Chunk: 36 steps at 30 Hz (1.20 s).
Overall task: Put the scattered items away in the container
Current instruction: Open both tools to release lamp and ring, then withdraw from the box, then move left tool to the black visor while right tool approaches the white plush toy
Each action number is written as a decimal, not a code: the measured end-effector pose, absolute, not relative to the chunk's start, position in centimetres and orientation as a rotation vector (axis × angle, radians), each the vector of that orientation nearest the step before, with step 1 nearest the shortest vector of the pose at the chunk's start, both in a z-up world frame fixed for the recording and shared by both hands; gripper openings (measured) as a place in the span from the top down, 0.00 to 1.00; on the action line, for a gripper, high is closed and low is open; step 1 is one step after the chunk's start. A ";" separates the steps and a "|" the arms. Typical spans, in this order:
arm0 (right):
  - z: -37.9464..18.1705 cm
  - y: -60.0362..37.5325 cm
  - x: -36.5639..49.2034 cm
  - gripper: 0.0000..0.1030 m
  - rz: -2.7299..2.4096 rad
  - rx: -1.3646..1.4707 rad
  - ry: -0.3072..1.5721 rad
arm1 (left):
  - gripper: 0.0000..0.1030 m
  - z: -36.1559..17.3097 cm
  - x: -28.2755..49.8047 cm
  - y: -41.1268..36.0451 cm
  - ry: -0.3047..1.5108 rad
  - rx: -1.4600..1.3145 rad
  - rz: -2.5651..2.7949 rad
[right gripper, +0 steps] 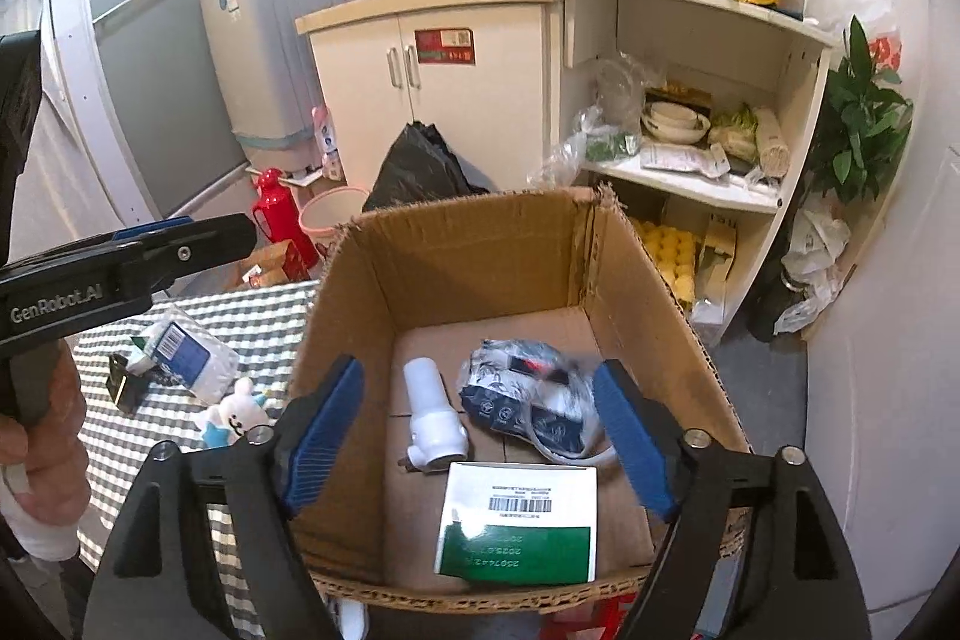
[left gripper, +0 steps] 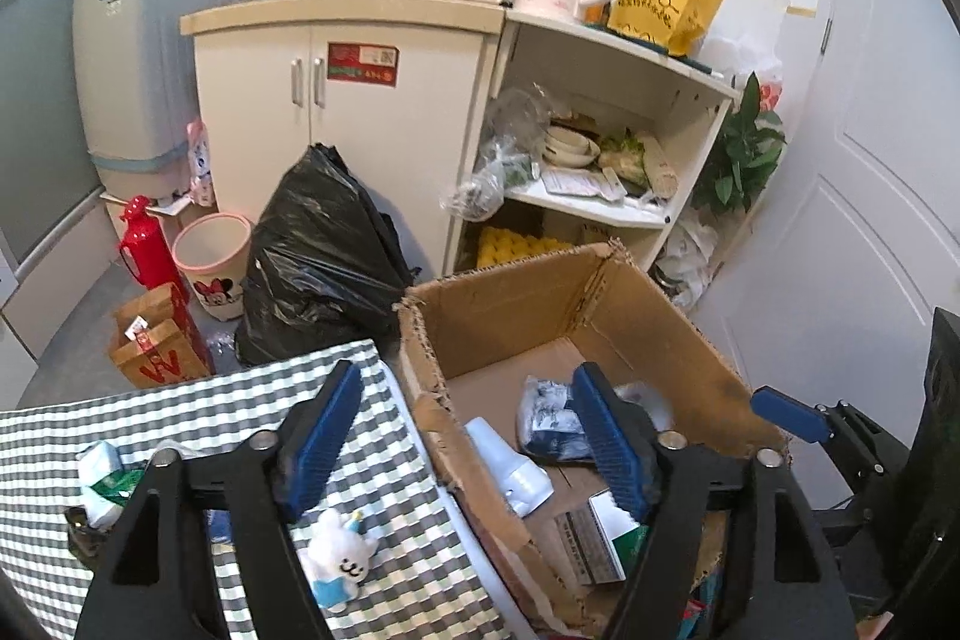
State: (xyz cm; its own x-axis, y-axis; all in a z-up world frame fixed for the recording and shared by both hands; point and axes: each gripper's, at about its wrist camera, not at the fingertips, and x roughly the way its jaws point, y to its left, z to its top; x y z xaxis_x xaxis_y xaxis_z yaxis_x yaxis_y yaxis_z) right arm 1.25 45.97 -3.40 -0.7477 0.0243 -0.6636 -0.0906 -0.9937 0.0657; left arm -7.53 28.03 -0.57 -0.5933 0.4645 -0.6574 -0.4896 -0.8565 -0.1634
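cardboard box [right gripper: 480, 256] sits open just beside the checked tablecloth [right gripper: 252, 322], and the right gripper [right gripper: 480, 430] hangs over it with its blue pads [right gripper: 327, 427] spread wide, holding nothing. directly below those pads, inside the box, lie a white plastic bottle [right gripper: 429, 415], a crumpled dark patterned packet [right gripper: 528, 397] and a green-and-white booklet [right gripper: 522, 529] with a barcode, the booklet nearest the camera.

the left gripper [left gripper: 474, 436] straddles the box's near wall, one finger over the cloth and the other over the box interior; its jaws are also wide apart and empty. in the right wrist view it reaches in from the left edge, held by a hand [right gripper: 36, 436] low at that edge.

out on the cloth, well left of the box, remain a small white plush toy [left gripper: 336, 559] in blue clothing, a clear-wrapped blue packet [right gripper: 189, 355], and a small dark object [right gripper: 123, 382] just beside it that is too unclear to name. the plush lies just under the left gripper's left finger.
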 end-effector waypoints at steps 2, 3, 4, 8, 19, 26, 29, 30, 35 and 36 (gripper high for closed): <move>-2.9 45.5 1.6 0.21 2.888 -1.065 0.147 | 0.22 0.0 -6.9 27.2 0.049 -0.958 2.426; -2.7 45.2 1.8 0.19 2.894 -1.053 0.148 | 0.21 0.2 -6.7 26.8 0.051 -0.951 2.432; -2.5 44.9 2.0 0.18 2.898 -1.042 0.149 | 0.21 0.3 -6.6 26.5 0.051 -0.946 2.437; -1.6 43.8 2.6 0.16 2.925 -0.991 0.155 | 0.15 1.0 -5.7 24.6 0.045 -0.914 2.476; 0.3 39.7 4.1 0.00 3.005 -0.875 0.167 | 0.00 2.2 -4.4 18.5 0.028 -0.902 2.608; 0.5 36.5 4.5 0.00 3.063 -0.858 0.163 | 0.00 1.6 -3.4 14.3 0.038 -0.966 2.708; 0.6 34.8 4.4 0.00 3.090 -0.864 0.125 | 0.00 1.3 -3.3 12.6 0.039 -0.999 2.733; 0.7 34.2 4.4 0.00 3.099 -0.868 0.111 | 0.00 1.3 -3.3 11.8 0.028 -1.010 2.743; 1.0 31.5 4.4 0.00 3.150 -0.871 0.088 | 0.00 1.3 -3.2 7.8 -0.064 -1.065 2.756; 1.0 30.8 4.4 0.00 3.159 -0.875 0.081 | 0.00 1.3 -3.1 7.0 -0.078 -1.074 2.762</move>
State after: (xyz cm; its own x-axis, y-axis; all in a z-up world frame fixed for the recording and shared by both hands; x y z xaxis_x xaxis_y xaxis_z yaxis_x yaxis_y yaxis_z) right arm 4.41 30.82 0.99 -0.8490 -0.1450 -0.5081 0.1189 -0.9894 0.0837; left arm -3.15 7.00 1.29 -0.7241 0.1829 -0.6650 -0.1448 -0.9830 -0.1126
